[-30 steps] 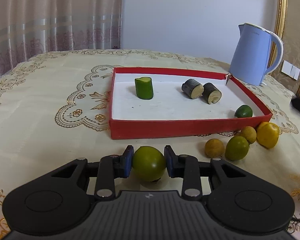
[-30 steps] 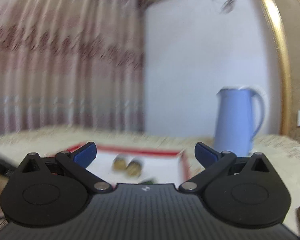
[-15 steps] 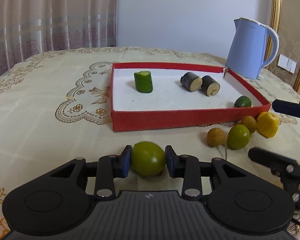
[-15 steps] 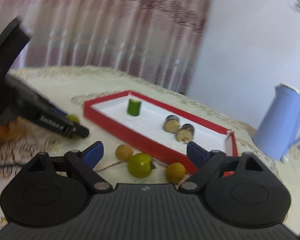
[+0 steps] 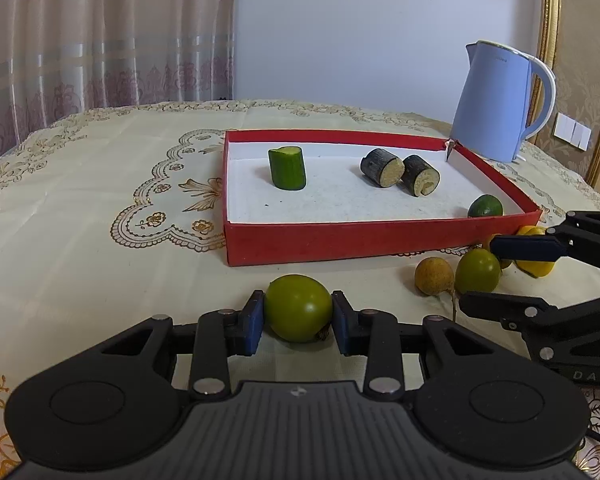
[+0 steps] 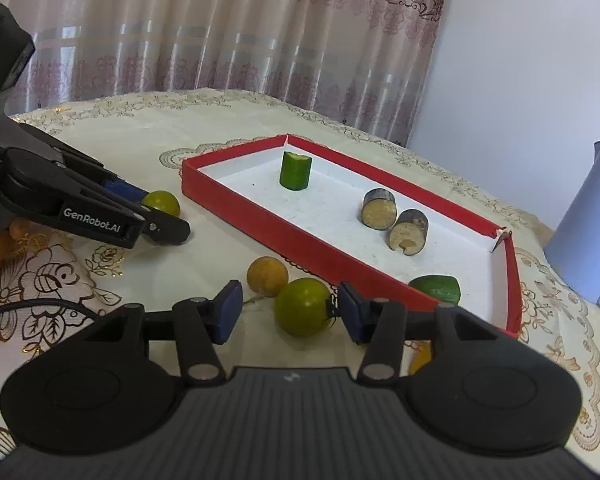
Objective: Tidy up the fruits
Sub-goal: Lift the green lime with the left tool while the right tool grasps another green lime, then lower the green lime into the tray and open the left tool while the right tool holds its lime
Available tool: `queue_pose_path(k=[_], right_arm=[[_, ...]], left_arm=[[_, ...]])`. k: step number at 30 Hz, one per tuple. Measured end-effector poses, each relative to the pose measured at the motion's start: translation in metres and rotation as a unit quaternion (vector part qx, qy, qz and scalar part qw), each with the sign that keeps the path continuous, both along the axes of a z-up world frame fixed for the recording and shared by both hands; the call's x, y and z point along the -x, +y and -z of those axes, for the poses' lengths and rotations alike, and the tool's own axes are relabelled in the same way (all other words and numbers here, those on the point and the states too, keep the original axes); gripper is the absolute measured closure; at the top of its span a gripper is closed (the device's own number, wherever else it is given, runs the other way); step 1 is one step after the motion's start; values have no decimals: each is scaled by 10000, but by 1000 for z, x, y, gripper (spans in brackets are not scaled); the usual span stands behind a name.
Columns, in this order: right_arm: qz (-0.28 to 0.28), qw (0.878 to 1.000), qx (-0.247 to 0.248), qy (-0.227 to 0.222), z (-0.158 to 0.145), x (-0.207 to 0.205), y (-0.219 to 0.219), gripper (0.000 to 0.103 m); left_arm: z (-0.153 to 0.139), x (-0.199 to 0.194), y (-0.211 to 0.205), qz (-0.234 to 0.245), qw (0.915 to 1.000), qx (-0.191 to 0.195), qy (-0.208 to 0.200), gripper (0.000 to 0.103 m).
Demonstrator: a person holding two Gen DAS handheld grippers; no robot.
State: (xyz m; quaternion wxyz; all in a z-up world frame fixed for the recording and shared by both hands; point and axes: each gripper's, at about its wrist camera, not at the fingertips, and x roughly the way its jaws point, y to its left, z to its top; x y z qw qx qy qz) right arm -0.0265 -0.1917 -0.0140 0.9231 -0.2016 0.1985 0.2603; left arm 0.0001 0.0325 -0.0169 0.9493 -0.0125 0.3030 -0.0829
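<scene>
The left gripper has its blue pads pressed against both sides of a round green fruit, which sits low over the embroidered tablecloth just in front of the red tray. The right gripper reaches in from the right, its jaws closing around a second green fruit on the cloth; the right pad is at the fruit's stem side, while a clear gap separates the left pad from its skin, so the fruit is between the fingers but not clamped. Just beside that fruit, toward the left gripper, lies a small brown-yellow fruit with a thin stalk, and a yellow fruit sits farther right near the tray's corner, partly hidden behind the right gripper's fingers. Inside the tray (its floor is white) stand an upright green cucumber piece toward the left, two dark-skinned cut pieces touching each other near the middle, and a small green fruit in the near right corner against the wall. A light blue kettle stands on the cloth behind the tray's far right corner.
</scene>
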Motion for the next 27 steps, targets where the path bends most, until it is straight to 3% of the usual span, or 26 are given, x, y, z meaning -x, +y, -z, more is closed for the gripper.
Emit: queue_pose_path(k=[6,10,16,22,27], right_arm=[[105,9996,-51,240,1,-16,-1,52],[276,9992,-34,295,1,-23,-5,68],[312,9993,7,198,2,-14,-4,69],[377,9956,-840,196,-5,-5,-27,69],[490,9925,-1108,165,-7,-1,-36,69]], left_arm=[[0,0,1,5,10000,49,-15,69],[0,1,1,7,10000,52,-25,69],[0,0,3,3,9999,101,-19,69],[-4,5,9,-19,9995,269,-137,69],[-17,12,4,58,9992,152,-370,69]])
